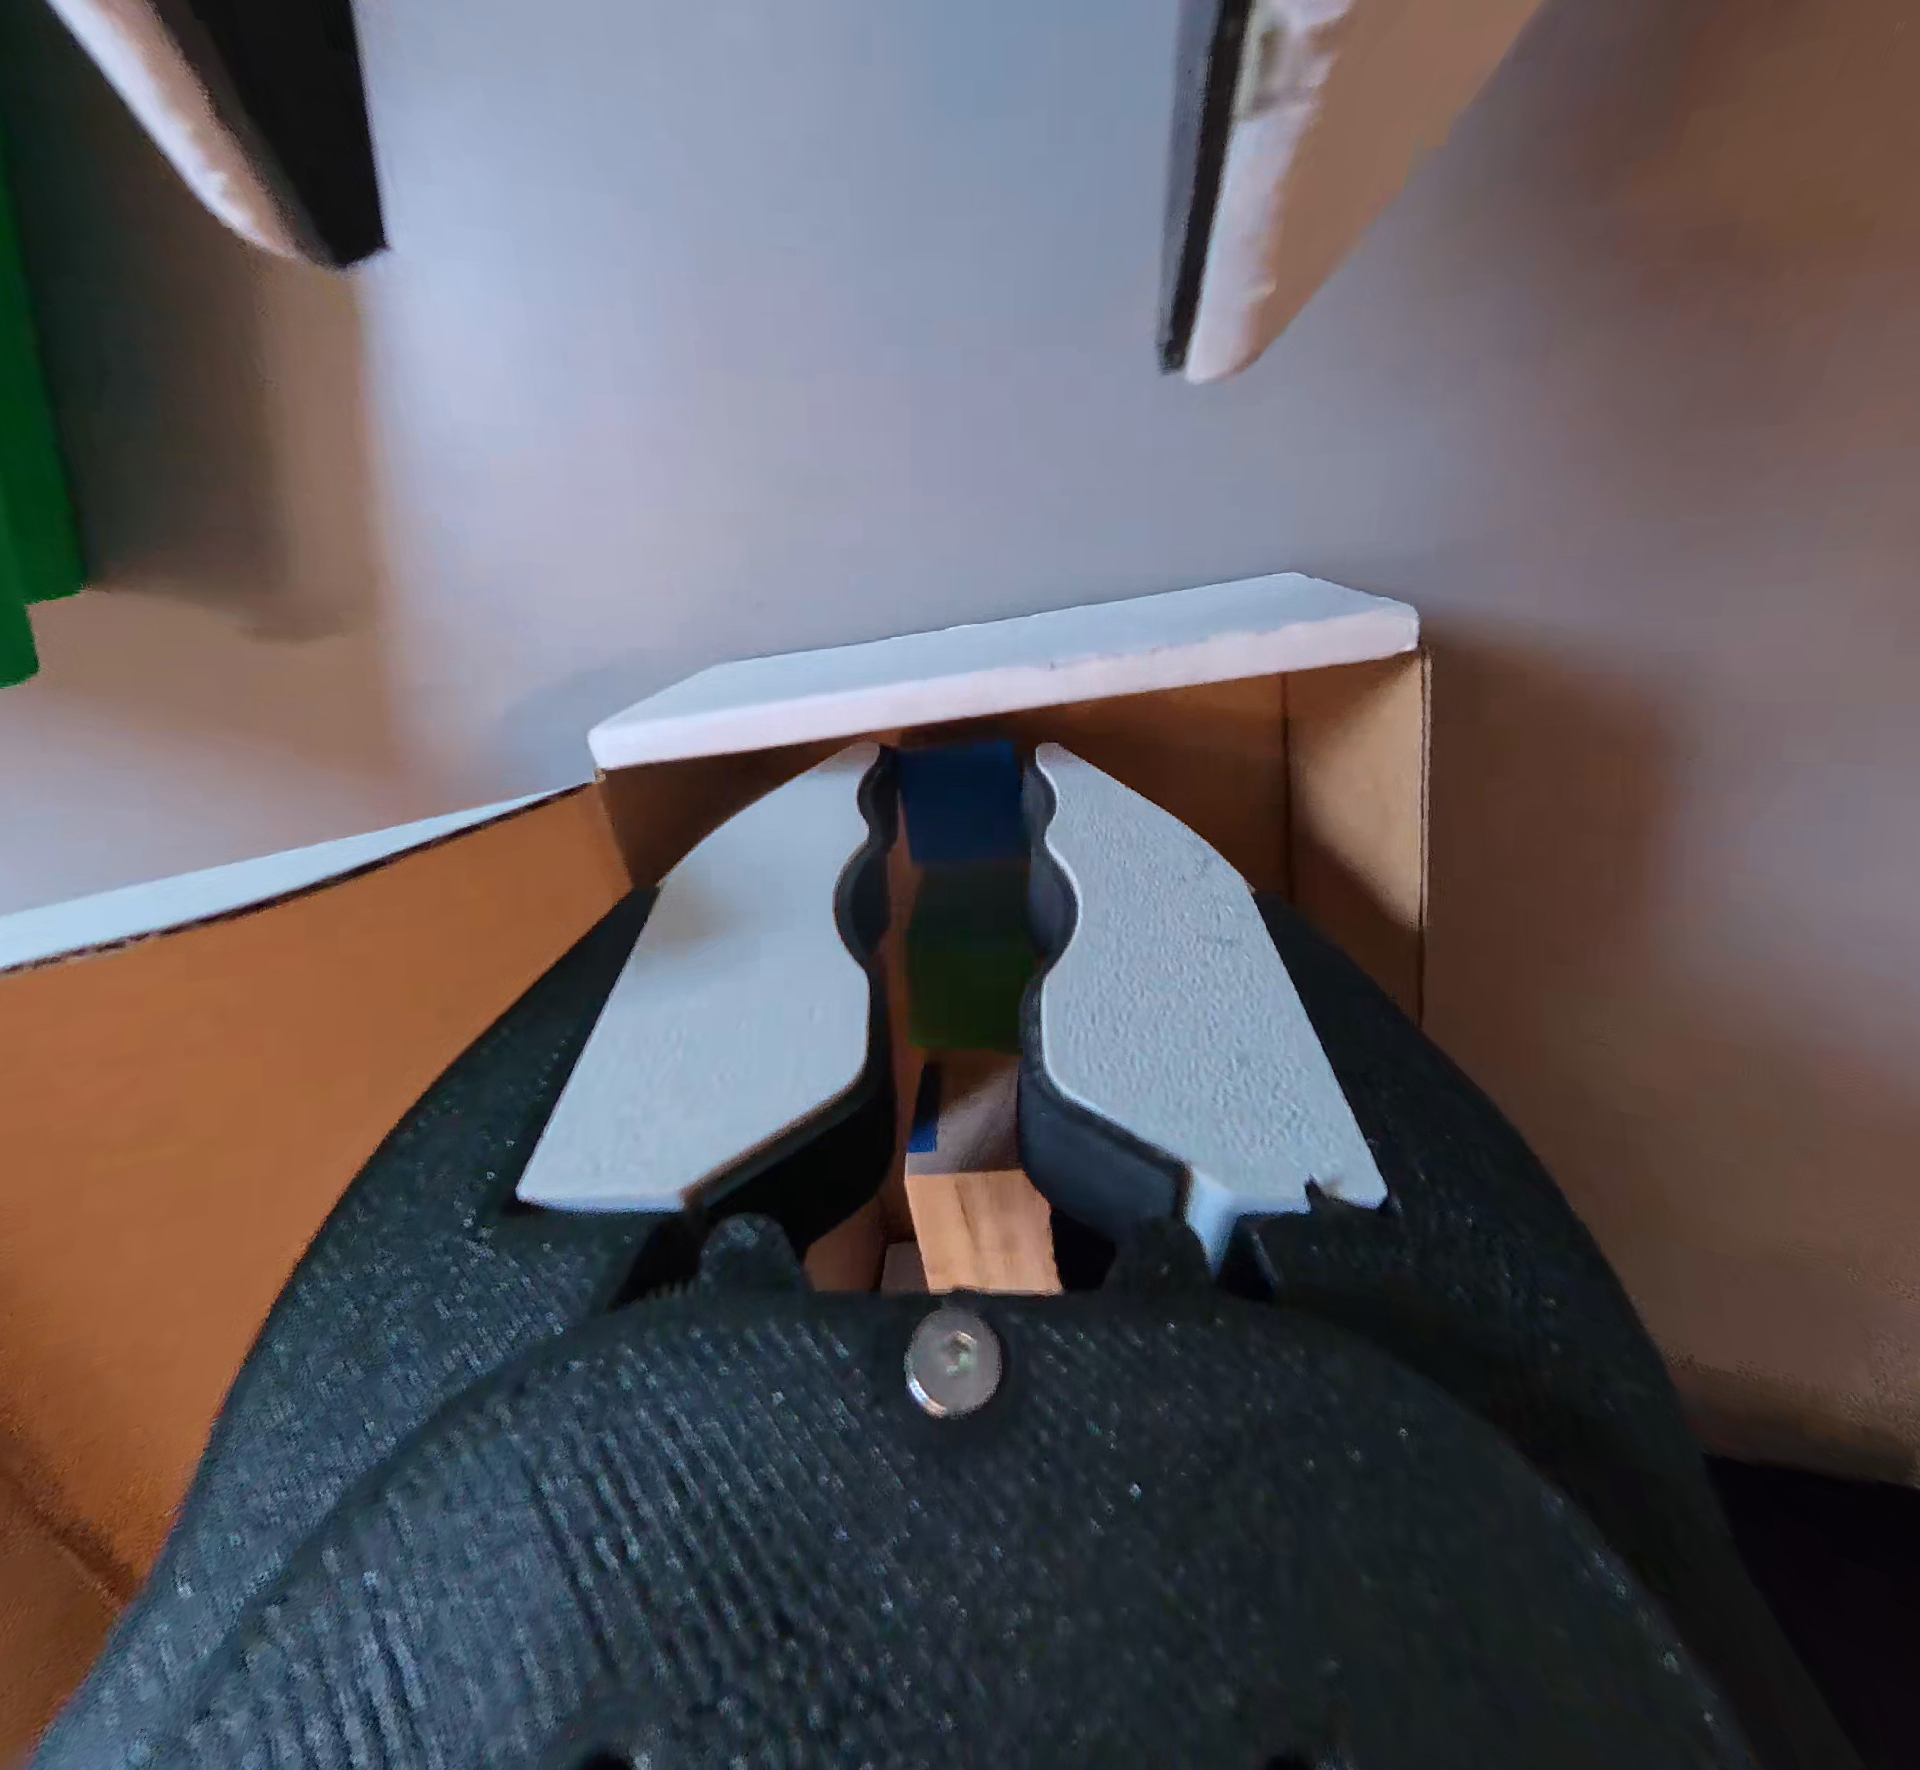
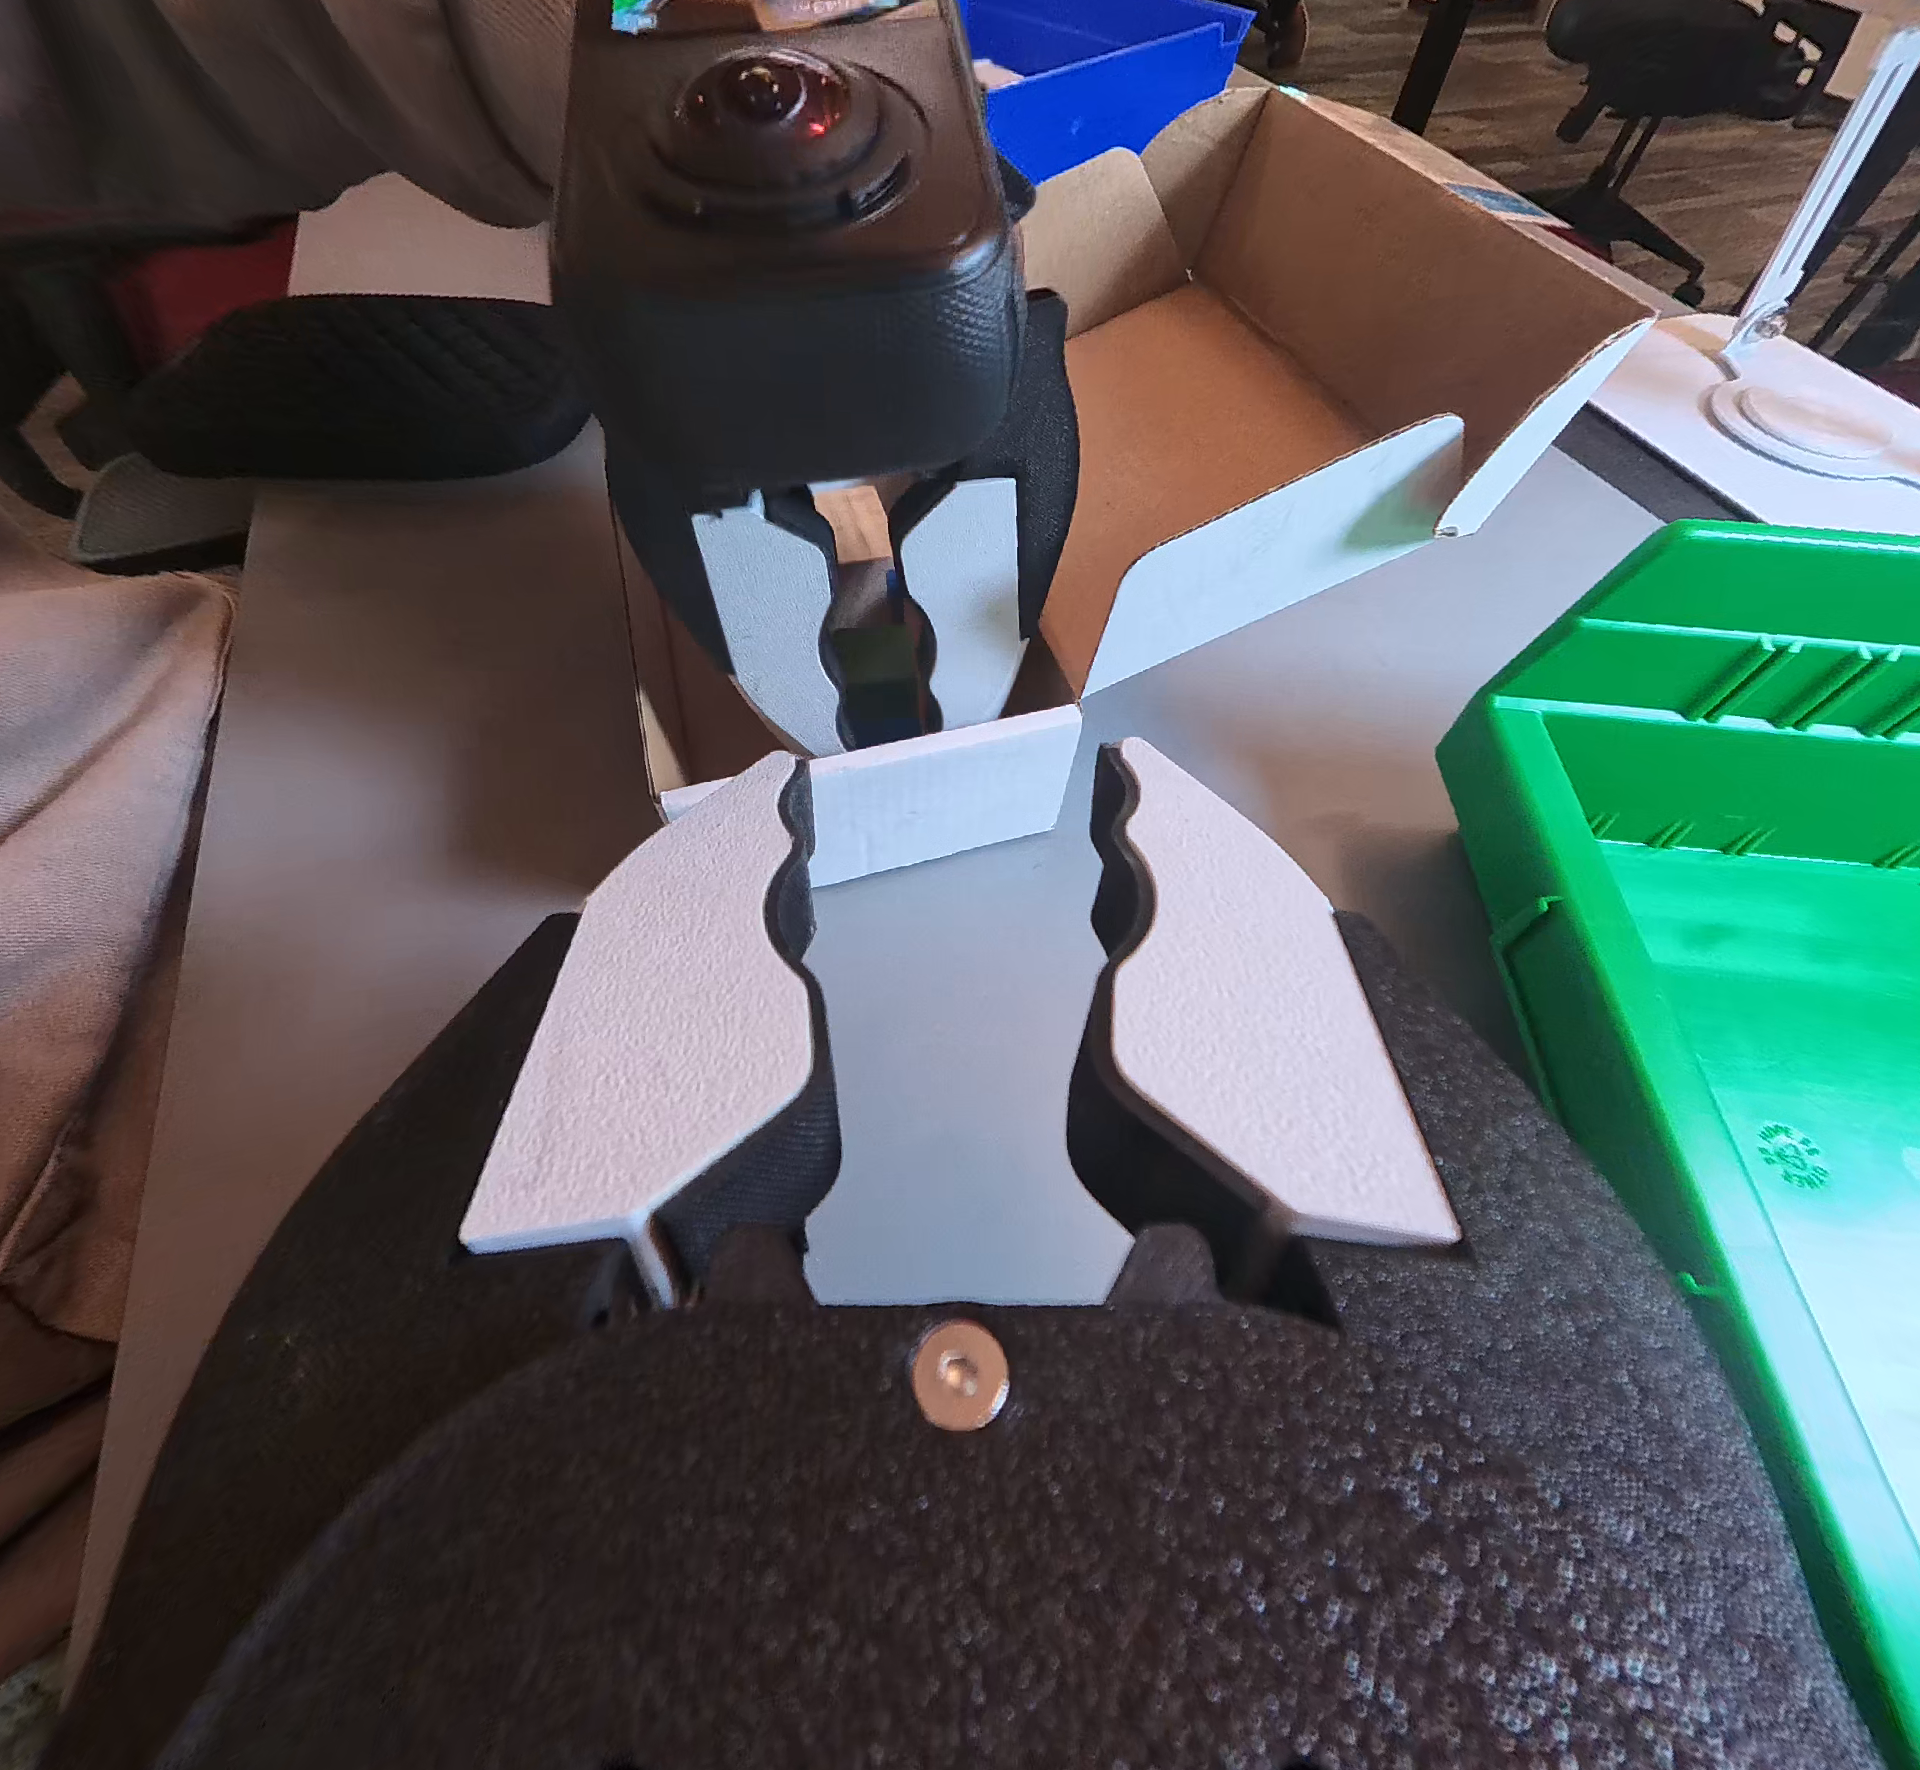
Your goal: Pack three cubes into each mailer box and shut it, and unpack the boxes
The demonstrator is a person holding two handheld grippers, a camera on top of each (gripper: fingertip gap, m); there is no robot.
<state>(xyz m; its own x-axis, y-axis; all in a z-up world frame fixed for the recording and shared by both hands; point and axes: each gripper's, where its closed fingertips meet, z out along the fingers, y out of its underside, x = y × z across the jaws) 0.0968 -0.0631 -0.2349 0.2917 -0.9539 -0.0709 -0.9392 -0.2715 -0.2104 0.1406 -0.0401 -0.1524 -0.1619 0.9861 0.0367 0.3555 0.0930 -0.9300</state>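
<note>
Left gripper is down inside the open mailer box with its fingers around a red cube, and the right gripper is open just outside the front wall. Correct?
Not quite: the cube between the left gripper fingers is green, not red, as the left wrist view shows. The rest holds: that gripper is inside the open mailer box, and the right gripper is open just outside the front wall.

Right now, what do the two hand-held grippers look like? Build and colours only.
Both match: left hand-held gripper and right hand-held gripper have a rounded, textured black body, one silver screw at its centre, and two pale grey fingers with wavy black inner pads. The left carries a black camera with a domed lens. No cables visible.
</note>
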